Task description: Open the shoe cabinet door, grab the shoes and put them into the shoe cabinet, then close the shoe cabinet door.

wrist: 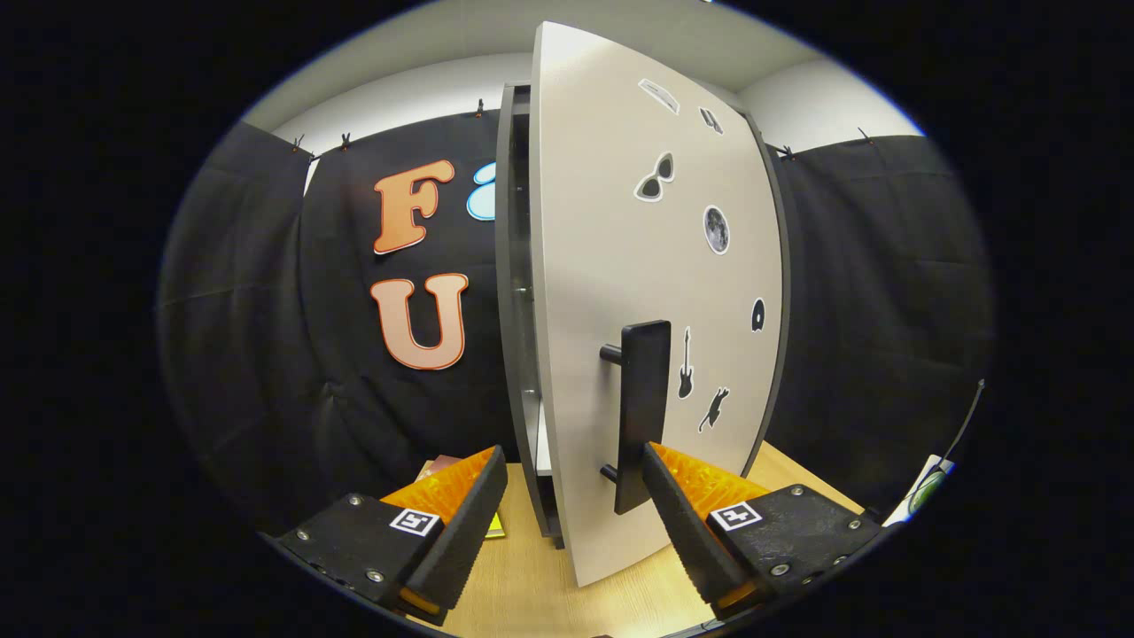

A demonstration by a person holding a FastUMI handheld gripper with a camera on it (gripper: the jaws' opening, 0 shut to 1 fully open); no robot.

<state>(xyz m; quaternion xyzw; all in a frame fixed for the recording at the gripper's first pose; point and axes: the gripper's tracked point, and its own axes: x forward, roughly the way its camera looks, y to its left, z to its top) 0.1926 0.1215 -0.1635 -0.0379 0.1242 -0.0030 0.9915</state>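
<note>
The shoe cabinet (512, 292) stands on the wooden tabletop just ahead of me, dark-framed, with its pale door (611, 266) swung partly ajar toward me. The door carries several small stickers and a black vertical bar handle (641, 412). My gripper (571, 465) is open, and the door's free edge sits in the gap between the fingers. The right fingertip (660, 470) lies against the lower end of the handle. The left fingertip (492, 470) is beside the cabinet's front edge. Little of the cabinet's inside shows through the narrow gap.
A light wooden tabletop (532, 576) runs under the cabinet. Something flat, reddish and yellow (447, 468), lies on the table behind the left finger. A white and green object (926, 487) with a thin cable sits at the table's right edge.
</note>
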